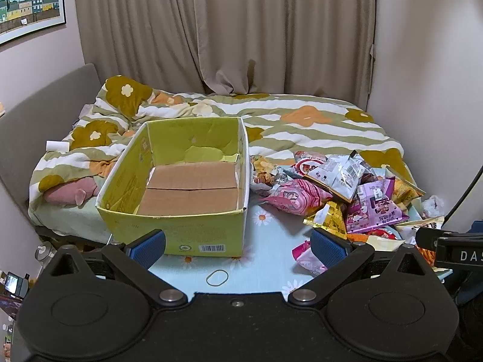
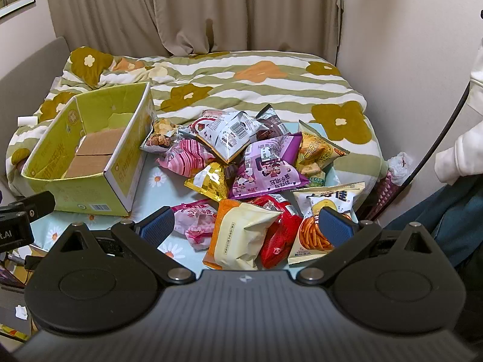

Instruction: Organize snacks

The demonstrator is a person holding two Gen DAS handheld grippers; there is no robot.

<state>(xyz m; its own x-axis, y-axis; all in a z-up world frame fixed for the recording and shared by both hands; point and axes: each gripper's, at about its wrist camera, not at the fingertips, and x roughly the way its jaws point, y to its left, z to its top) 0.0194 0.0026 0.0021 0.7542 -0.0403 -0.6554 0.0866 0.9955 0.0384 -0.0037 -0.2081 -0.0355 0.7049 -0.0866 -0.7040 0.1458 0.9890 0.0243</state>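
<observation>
A: What is lying on the bed?
B: A flower blanket (image 1: pixel 302 126) is lying there, and a pink toy (image 1: pixel 72 193) is peeking out.
A: What is hanging behind?
B: Curtains (image 1: pixel 226 30) and a picture (image 1: pixel 30 3) are hanging there. A rubber band (image 1: pixel 217 277) is lying in front.

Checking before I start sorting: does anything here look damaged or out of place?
The box is empty, and its inner lining is torn on the far wall. The snacks lie in a loose heap beside it. A stray rubber band lies on the sheet near the left gripper.
</observation>
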